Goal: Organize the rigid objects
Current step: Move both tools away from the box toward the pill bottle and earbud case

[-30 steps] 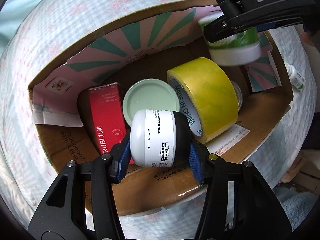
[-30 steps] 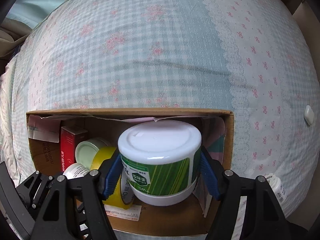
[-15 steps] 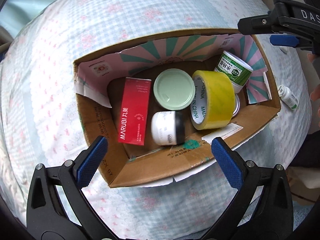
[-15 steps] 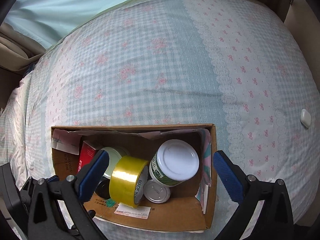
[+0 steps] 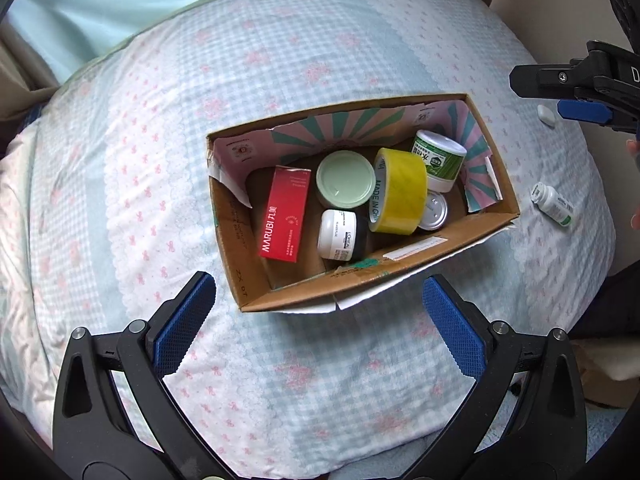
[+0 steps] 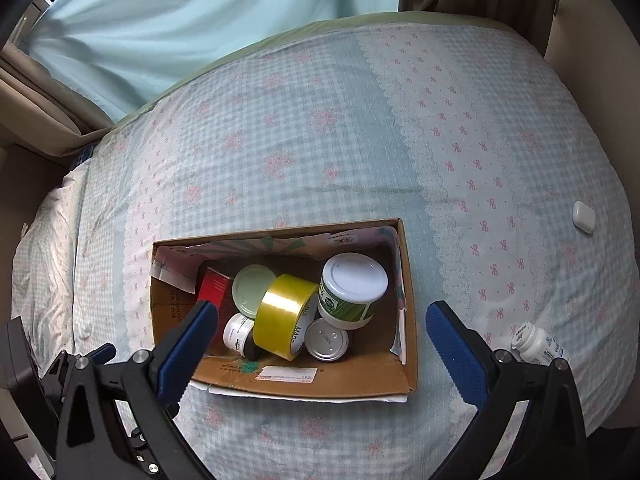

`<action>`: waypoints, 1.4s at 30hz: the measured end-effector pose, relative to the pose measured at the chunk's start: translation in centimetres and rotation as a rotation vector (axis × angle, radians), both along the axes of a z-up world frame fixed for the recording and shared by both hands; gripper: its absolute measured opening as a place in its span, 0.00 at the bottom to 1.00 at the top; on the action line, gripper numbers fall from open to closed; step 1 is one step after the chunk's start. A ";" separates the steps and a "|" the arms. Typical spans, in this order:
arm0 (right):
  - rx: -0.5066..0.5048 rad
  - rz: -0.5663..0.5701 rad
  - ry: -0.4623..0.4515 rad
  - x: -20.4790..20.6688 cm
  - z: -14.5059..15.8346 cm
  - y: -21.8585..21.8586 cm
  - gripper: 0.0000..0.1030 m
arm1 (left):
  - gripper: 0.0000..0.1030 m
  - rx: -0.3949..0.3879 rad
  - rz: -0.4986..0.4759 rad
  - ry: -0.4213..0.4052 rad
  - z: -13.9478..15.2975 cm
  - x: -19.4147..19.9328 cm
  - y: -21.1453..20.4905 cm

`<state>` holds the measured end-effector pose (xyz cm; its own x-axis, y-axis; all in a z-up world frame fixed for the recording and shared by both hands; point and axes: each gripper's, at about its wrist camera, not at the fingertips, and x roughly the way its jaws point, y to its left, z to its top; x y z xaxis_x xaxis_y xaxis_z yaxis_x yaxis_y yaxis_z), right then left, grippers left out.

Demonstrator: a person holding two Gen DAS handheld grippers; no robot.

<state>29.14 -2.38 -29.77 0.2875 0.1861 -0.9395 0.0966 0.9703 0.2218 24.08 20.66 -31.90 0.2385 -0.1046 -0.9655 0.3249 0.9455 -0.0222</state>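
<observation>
A cardboard box (image 5: 280, 298) (image 6: 304, 386) sits on the bed. It holds a red MARUBI carton (image 5: 285, 214) (image 6: 214, 290), a pale green lid (image 5: 346, 178) (image 6: 252, 290), a white L'Oreal jar (image 5: 340, 234) (image 6: 237, 332), a yellow tape roll (image 5: 400, 192) (image 6: 282, 316), a green-and-white jar (image 5: 438, 160) (image 6: 352, 290) and a small metal tin (image 5: 434, 210) (image 6: 327, 339). My left gripper (image 5: 319, 326) is open and empty, above the box's near side. My right gripper (image 6: 320, 354) is open and empty, high above the box.
A white pill bottle (image 5: 552, 203) (image 6: 536, 343) lies on the bedspread right of the box. A small white case (image 5: 546, 115) (image 6: 583, 217) lies farther right. The right gripper shows at the left wrist view's right edge (image 5: 576, 96). Curtains hang behind the bed.
Both grippers let go of their jars in the box, opened wide and pulled up and back. The L'Oreal jar and the green-and-white jar now rest in the box.
</observation>
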 end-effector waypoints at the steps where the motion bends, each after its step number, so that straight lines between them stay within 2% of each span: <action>1: -0.003 -0.001 -0.012 -0.6 0.7 -0.1 1.00 | 1.00 -0.003 0.001 -0.013 0.8 -0.6 0.0; 7: -0.028 -0.010 -0.075 -4.9 4.8 -1.4 1.00 | 1.00 -0.018 -0.013 -0.088 4.8 -2.9 -1.3; 13: -0.089 -0.006 -0.086 -9.0 7.7 -4.3 1.00 | 1.00 -0.073 -0.037 -0.173 9.2 -4.9 -4.4; 17: -0.094 -0.022 -0.100 -11.1 9.1 -8.0 1.00 | 1.00 -0.082 -0.031 -0.221 11.3 -6.4 -7.8; 23: -0.172 0.002 -0.115 -12.2 10.0 -15.0 1.00 | 1.00 -0.071 -0.004 -0.235 12.3 -7.7 -14.7; 27: -0.184 0.078 -0.120 -10.8 9.6 -21.1 1.00 | 1.00 -0.030 0.060 -0.243 11.4 -7.9 -20.5; 29: -0.196 0.133 -0.116 -9.6 9.1 -24.1 1.00 | 1.00 -0.010 0.107 -0.189 10.1 -7.5 -23.7; 33: -0.195 0.259 -0.129 -6.5 7.6 -29.5 1.00 | 1.00 -0.076 0.237 -0.084 6.9 -7.0 -28.9; 36: -0.196 0.349 -0.133 -4.4 5.7 -32.7 1.00 | 1.00 -0.074 0.340 0.057 3.5 -6.3 -32.0; 42: -0.218 0.545 -0.116 -1.3 0.2 -36.6 1.00 | 1.00 -0.151 0.584 0.145 -1.9 -6.1 -35.0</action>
<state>27.81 -38.95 -29.57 0.3081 0.1421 -0.9407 -0.4411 0.8974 -0.0089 17.99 -14.33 -33.81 0.1653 -0.1345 -0.9770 -0.2620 0.9491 -0.1750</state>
